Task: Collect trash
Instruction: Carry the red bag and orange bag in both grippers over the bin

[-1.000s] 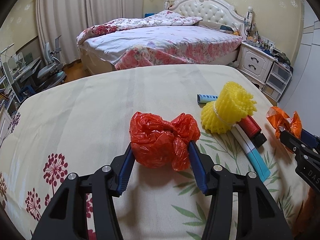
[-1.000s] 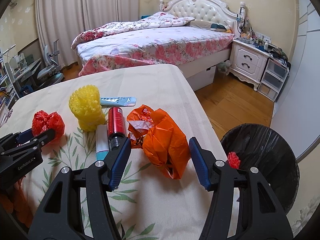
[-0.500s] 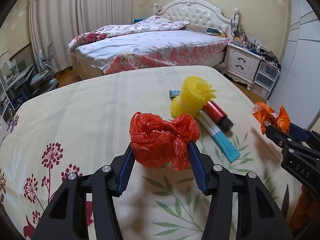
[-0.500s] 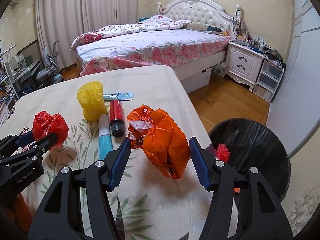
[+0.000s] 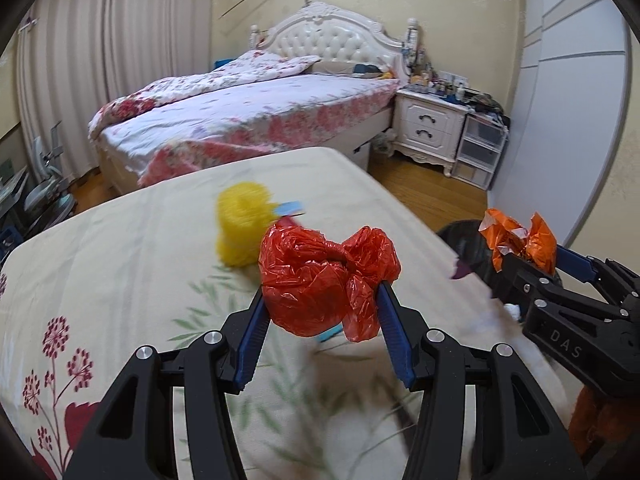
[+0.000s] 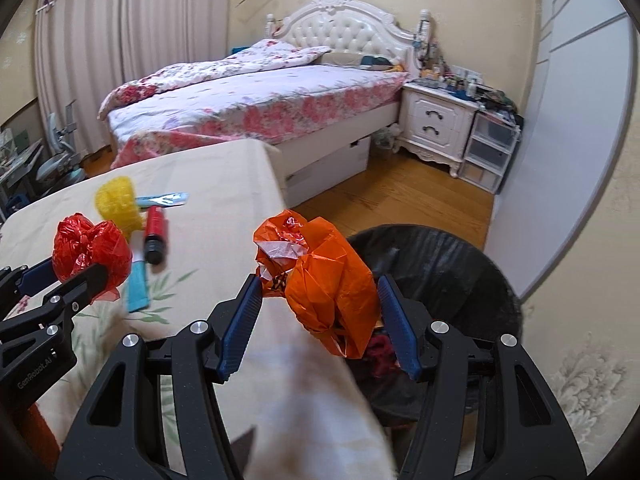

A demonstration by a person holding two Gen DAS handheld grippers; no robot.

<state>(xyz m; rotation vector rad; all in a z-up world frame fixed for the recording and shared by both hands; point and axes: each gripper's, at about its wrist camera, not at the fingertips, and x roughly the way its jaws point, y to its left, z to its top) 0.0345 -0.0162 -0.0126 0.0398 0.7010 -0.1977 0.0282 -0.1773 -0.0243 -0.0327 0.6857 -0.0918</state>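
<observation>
Bags squeezed in both grippers, near the bin

Left gripper (image 5: 320, 316) squeezes the red bag (image 5: 326, 280), lying sideways above the table (image 5: 120, 256). Right gripper (image 6: 318, 314) squeezes the orange bag (image 6: 328, 280), slanting down toward the black bin (image 6: 460, 264).

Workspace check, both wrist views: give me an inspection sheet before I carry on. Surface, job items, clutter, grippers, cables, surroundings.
Surface: table under a cream floral cloth, partly blurred.
Job's things: red bag in the left gripper; orange bag in the right gripper; black-lined trash bin on the floor beside the table, red scraps inside.
Clutter: yellow foam net, red tube with black cap, light blue tube, teal tube on the cloth.
Grippers: left gripper shut on the red bag; right gripper shut on the orange bag, at the table edge by the bin.
Cables: nothing seen.
Surroundings: bed, white nightstand, curtains, wooden floor.
</observation>
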